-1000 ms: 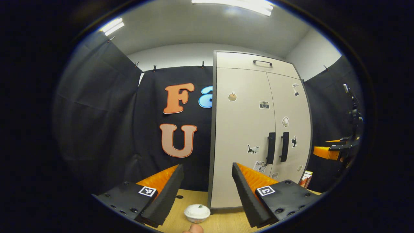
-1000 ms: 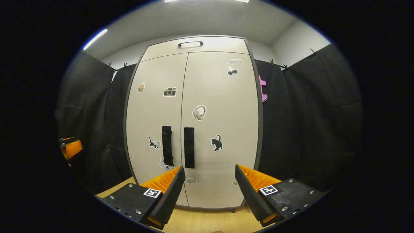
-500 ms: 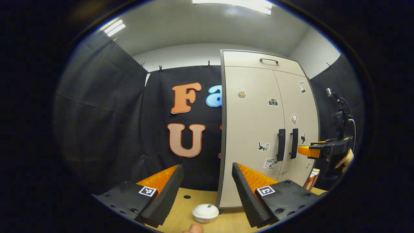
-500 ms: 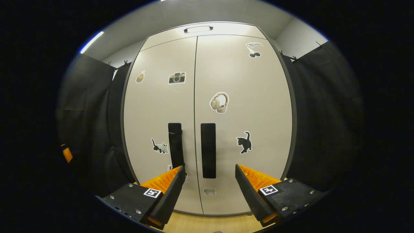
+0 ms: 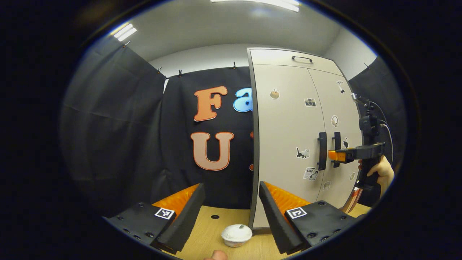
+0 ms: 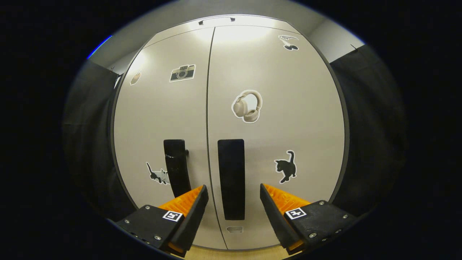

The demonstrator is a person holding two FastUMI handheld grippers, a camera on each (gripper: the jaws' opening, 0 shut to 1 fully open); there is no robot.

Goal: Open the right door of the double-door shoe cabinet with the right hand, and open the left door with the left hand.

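Black right-door handle (image 6: 231,178) now sits squarely between your right gripper (image 6: 234,195) fingers, spread apart and much closer than a second ago; both cabinet doors are shut. Your left gripper (image 5: 231,196), also spread, hangs near the cabinet's (image 5: 285,119) left corner.

A: What do we see in the right gripper view?

B: The shoe cabinet (image 6: 231,119) close ahead, both doors shut. Our right gripper (image 6: 232,196) is spread wide, and the right door's handle (image 6: 231,178) stands between its fingers, untouched.

A: And the left handle (image 6: 176,166)?

B: Just beyond our left finger (image 6: 191,213), beside a cat sticker (image 6: 157,174).
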